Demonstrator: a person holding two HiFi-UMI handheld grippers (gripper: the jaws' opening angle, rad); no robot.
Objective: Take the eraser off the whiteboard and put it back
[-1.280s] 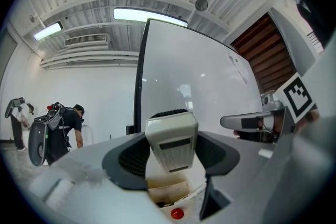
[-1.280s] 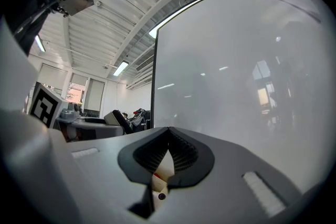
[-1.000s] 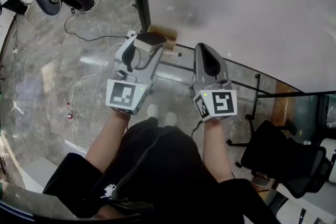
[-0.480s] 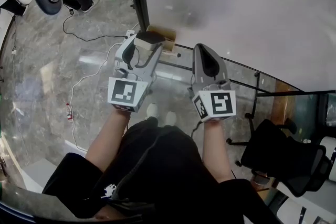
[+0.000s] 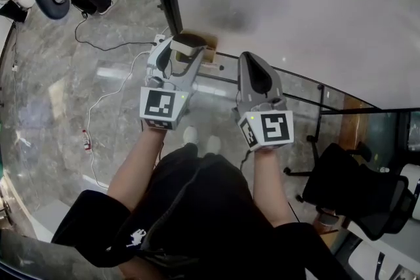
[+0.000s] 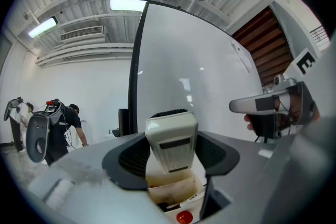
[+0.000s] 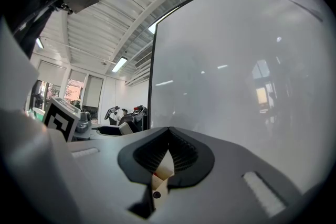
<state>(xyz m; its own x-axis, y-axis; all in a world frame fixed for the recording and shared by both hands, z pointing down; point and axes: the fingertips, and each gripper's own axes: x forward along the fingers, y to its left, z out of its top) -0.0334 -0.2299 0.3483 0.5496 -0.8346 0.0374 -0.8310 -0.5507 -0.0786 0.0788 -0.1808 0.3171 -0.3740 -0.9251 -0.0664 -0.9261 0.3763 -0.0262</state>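
Quick tally: there was one whiteboard (image 5: 295,3), one eraser (image 5: 188,42) and one cardboard box (image 5: 210,50). Grippers came to two, a left gripper (image 5: 186,51) and a right gripper (image 5: 253,60). Shoes were two as well, a left shoe (image 5: 190,136) and a right shoe (image 5: 213,145).

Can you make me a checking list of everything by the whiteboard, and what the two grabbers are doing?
Surface: whiteboard, white with faint grey smudges, no writing.
Job's things: eraser, held upright in front of the board, above a small open box.
Clutter: small open box at the board's lower edge, with a red thing inside; small red and white thing on the floor.
Grippers: left gripper closed on the eraser; right gripper has its jaws together and holds nothing.
Cables: white cable and black cable lie loose on the floor.
Surroundings: grey marble floor, black office chair at right, a person far off.
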